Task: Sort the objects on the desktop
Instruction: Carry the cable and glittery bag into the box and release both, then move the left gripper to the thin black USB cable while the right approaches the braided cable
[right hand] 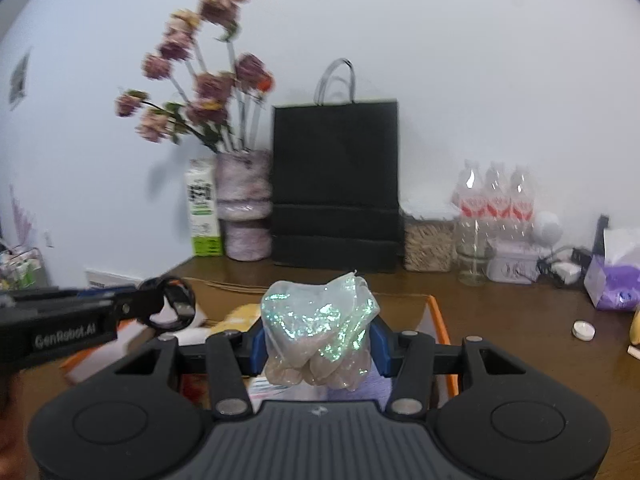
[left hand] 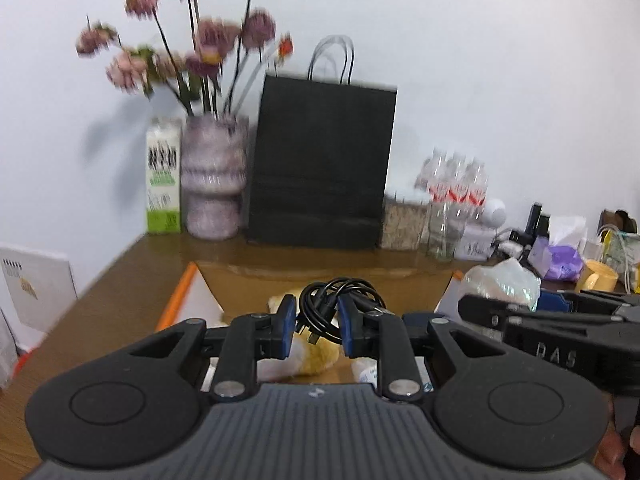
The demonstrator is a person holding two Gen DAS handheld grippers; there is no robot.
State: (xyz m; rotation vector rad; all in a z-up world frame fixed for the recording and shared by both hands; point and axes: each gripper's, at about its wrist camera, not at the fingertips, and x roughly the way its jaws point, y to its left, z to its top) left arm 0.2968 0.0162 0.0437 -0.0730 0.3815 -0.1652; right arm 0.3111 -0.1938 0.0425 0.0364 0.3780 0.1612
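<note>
While "GenRobot.AI" reads at nine o'clock on the left gripper point(right hand: 170, 306), jaws clamped on a black cable point(left hand: 332, 312), the right gripper point(right hand: 320, 350) pinches an iridescent bag point(right hand: 320, 332); carton point(left hand: 163, 176) print blurs.

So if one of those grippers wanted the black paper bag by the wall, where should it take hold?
Probably by the twin loop handles, coming from above. The black paper bag stands upright against the wall, its body looks too wide and flat for the jaws, and the vase crowds one side. Both grippers are busy now: left gripper holds a coiled black cable, right gripper a shiny plastic bag.
</note>
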